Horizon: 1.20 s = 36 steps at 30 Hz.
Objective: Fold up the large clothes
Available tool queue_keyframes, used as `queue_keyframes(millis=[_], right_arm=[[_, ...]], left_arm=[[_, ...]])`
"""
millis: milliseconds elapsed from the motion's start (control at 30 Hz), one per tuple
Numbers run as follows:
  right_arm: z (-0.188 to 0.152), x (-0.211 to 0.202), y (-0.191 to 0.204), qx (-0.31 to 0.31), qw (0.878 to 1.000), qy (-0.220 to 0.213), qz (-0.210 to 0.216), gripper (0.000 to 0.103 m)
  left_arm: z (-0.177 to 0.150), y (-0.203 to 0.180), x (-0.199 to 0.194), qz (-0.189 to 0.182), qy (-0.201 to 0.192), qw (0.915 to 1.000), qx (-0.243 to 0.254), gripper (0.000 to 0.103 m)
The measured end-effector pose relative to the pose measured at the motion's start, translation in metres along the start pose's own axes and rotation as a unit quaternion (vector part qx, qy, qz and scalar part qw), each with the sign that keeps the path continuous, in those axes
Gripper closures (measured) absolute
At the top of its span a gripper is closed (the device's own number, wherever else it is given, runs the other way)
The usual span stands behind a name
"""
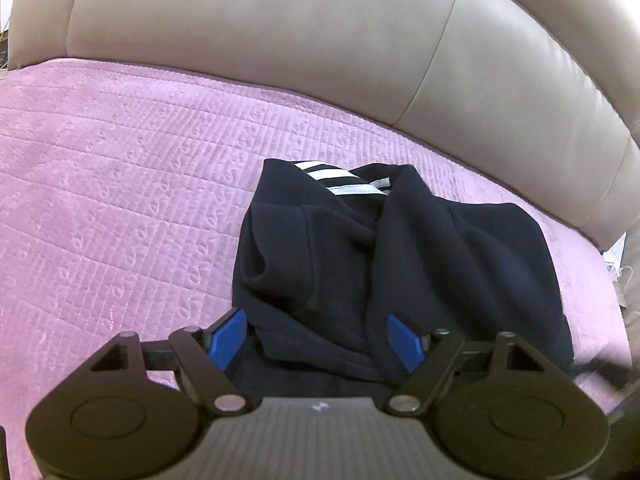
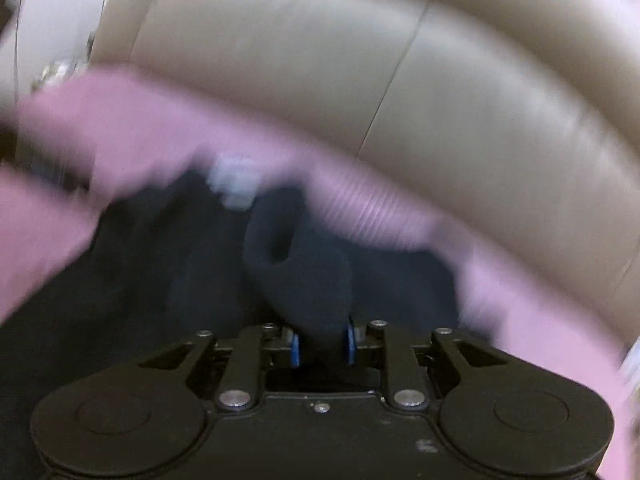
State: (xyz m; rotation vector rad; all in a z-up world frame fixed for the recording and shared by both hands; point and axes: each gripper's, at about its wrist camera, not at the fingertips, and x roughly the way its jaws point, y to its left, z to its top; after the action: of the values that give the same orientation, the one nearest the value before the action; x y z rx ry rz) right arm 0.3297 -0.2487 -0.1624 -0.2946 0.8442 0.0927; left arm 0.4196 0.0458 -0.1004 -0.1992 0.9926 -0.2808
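Navy fleece garment with white stripes (image 1: pixel 396 256) lies part-folded on pink quilted sofa cover (image 1: pixel 120 200), left hand-held gripper (image 1: pixel 316 340) spread empty above | right hand-held gripper (image 2: pixel 323 346) clamped on navy fold (image 2: pixel 304 280), blurred | risk: fold slipped, stack dragged apart.

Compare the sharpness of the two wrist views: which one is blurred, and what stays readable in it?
Left wrist view: sharp, fisheye-bent; navy garment and pink quilted cover show crisp texture, with soft glare on the beige sofa back. Right wrist view: heavy motion smear over the background; only the right gripper and the navy fold pinched in it stay clear.
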Motion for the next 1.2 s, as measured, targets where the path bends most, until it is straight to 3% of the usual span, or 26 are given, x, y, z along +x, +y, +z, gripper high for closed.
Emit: queue_keyframes(millis=[33,100,133,167,233,333,367,433,467,500,600,667,700,800,867,900,933,1067,1133,1200], right_arm=[[-0.009,0.012,0.002,-0.005,0.999,0.037,0.014,0.062],[-0.012,0.012,0.000,-0.013,0.998,0.054,0.025,0.058],[-0.007,0.003,-0.002,-0.018,0.998,0.046,0.036,0.053],[0.001,-0.008,-0.006,-0.015,0.998,0.029,0.052,0.039],[0.020,-0.041,-0.016,-0.001,0.995,-0.024,0.098,0.023],[0.049,-0.070,-0.025,0.020,0.986,-0.102,0.127,0.023],[0.056,-0.067,-0.025,0.018,0.987,-0.119,0.109,0.023],[0.065,-0.040,-0.019,0.012,0.991,-0.132,0.021,0.023],[0.066,-0.014,-0.016,0.018,0.993,-0.118,-0.020,0.023],[0.062,0.008,-0.016,0.028,0.994,-0.096,-0.033,0.023],[0.033,0.080,-0.008,0.079,0.996,0.019,0.020,0.023],[-0.002,0.076,0.000,0.114,0.991,-0.076,0.004,0.020],[-0.011,0.070,0.004,0.103,0.990,-0.095,-0.001,0.020],[-0.001,0.045,-0.008,0.101,0.991,-0.079,0.039,0.021],[0.007,0.020,-0.023,0.129,0.980,-0.137,0.067,0.021],[0.012,0.000,-0.038,0.151,0.968,-0.190,0.061,0.021],[0.019,-0.007,-0.045,0.161,0.963,-0.211,0.050,0.020],[0.067,0.010,-0.095,0.165,0.971,-0.172,0.025,0.011],[0.071,0.034,-0.115,0.175,0.969,-0.172,-0.014,0.010],[0.065,0.073,-0.138,0.218,0.967,-0.130,-0.005,0.009]], left_arm=[[0.000,0.000,0.000,-0.001,0.000,1.0000,-0.001,0.024],[0.000,-0.001,-0.001,-0.003,0.002,1.0000,-0.002,0.024],[0.000,-0.001,-0.001,-0.004,0.002,1.0000,0.000,0.024],[0.000,-0.001,-0.001,-0.005,0.001,1.0000,0.001,0.024],[0.000,0.000,0.000,-0.003,0.002,1.0000,-0.001,0.024],[0.000,0.002,0.002,-0.004,0.002,0.9999,-0.010,0.024],[0.001,0.003,0.002,-0.003,0.001,0.9999,-0.012,0.024],[0.001,0.004,0.000,0.003,-0.001,0.9999,-0.013,0.024],[0.001,0.005,-0.002,0.007,-0.004,0.9999,-0.012,0.024],[0.001,0.005,-0.004,0.010,-0.006,0.9999,-0.012,0.024],[0.002,0.007,-0.004,0.011,-0.010,0.9998,-0.017,0.024],[0.003,0.008,-0.002,0.009,-0.008,0.9996,-0.024,0.024],[0.003,0.008,-0.001,0.009,-0.005,0.9996,-0.026,0.024],[0.003,0.007,0.001,0.011,0.000,0.9997,-0.020,0.024],[0.002,0.006,0.001,0.013,-0.002,0.9998,-0.018,0.024],[0.002,0.006,0.001,0.012,-0.003,0.9997,-0.019,0.024],[0.002,0.006,0.001,0.011,-0.004,0.9997,-0.020,0.023],[0.002,0.007,0.003,0.017,-0.001,0.9997,-0.019,0.023],[0.003,0.006,0.004,0.019,0.001,0.9997,-0.017,0.023],[0.003,0.006,0.005,0.019,0.000,0.9997,-0.017,0.023]])
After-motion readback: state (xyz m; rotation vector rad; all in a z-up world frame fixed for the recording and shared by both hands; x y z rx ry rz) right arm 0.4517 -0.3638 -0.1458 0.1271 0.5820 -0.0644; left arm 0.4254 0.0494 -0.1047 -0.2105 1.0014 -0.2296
